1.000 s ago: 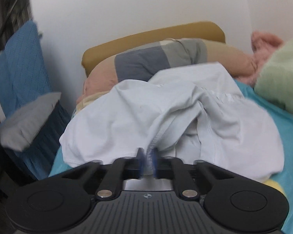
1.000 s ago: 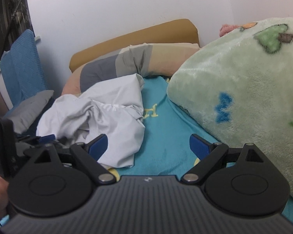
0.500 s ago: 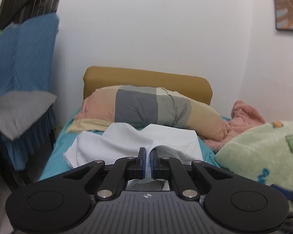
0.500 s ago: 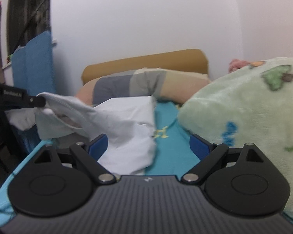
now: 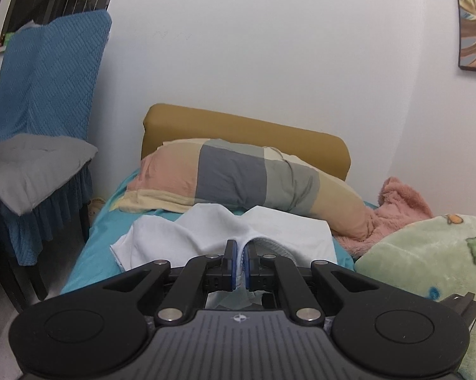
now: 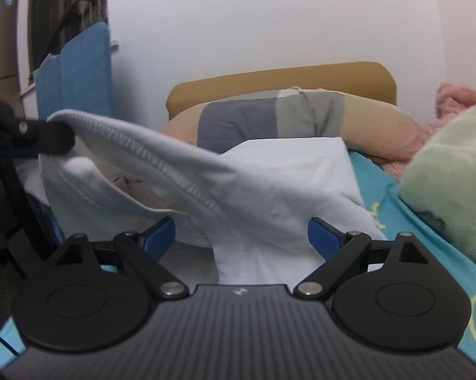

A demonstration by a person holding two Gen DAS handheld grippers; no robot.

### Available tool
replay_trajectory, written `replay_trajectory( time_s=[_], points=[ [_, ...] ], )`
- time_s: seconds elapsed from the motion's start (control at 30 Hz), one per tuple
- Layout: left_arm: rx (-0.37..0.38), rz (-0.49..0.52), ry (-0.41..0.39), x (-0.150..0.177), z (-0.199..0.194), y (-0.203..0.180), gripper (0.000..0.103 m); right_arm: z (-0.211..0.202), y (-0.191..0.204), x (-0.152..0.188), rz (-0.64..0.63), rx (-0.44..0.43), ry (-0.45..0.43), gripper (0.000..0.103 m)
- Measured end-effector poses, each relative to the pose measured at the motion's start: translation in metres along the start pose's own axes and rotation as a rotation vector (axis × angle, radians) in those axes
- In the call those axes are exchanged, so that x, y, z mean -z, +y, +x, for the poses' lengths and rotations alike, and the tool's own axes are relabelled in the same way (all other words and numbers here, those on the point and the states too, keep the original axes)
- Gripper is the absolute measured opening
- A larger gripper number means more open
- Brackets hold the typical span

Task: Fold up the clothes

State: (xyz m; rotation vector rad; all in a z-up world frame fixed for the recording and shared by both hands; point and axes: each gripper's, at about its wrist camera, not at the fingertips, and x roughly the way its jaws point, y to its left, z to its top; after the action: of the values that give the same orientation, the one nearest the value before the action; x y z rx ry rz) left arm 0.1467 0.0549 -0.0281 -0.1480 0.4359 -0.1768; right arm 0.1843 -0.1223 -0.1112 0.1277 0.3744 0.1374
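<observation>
A pale white garment [image 5: 206, 234] hangs over the turquoise bed [image 5: 92, 247]. My left gripper [image 5: 240, 264] is shut on its ribbed hem, holding it up off the bed. In the right wrist view the same garment [image 6: 269, 190] stretches from the left gripper's black fingers [image 6: 51, 137] at the far left down to the bed. My right gripper [image 6: 241, 234] is open, its blue pads either side of a hanging fold of the cloth; no pad presses on it.
A patchwork pillow [image 5: 244, 180] and mustard headboard [image 5: 238, 129] lie at the bed's head. A green fleece blanket [image 5: 428, 253] and pink fleece [image 5: 402, 202] fill the right side. A blue-covered chair [image 5: 41, 95] with a grey cushion stands left of the bed.
The left gripper has lifted the garment off the bed and held it raised. The right gripper has risen and moved in until the hanging cloth lies between its open pads.
</observation>
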Motion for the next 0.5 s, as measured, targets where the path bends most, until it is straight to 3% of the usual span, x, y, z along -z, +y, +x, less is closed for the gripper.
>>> replay_trajectory(
  time_s=[0.27,0.33,0.5],
  points=[
    [0.002,-0.021,0.037,0.015,0.015,0.007,0.005,-0.005,-0.010,-0.004,0.092,0.021,-0.065,0.092],
    [0.012,-0.028,0.033,0.015,0.014,0.008,0.005,-0.011,-0.009,-0.009,0.088,0.015,-0.110,0.092],
    [0.039,-0.027,-0.015,0.013,-0.002,0.005,0.005,-0.013,-0.001,-0.012,0.024,-0.022,-0.105,0.092]
  ],
)
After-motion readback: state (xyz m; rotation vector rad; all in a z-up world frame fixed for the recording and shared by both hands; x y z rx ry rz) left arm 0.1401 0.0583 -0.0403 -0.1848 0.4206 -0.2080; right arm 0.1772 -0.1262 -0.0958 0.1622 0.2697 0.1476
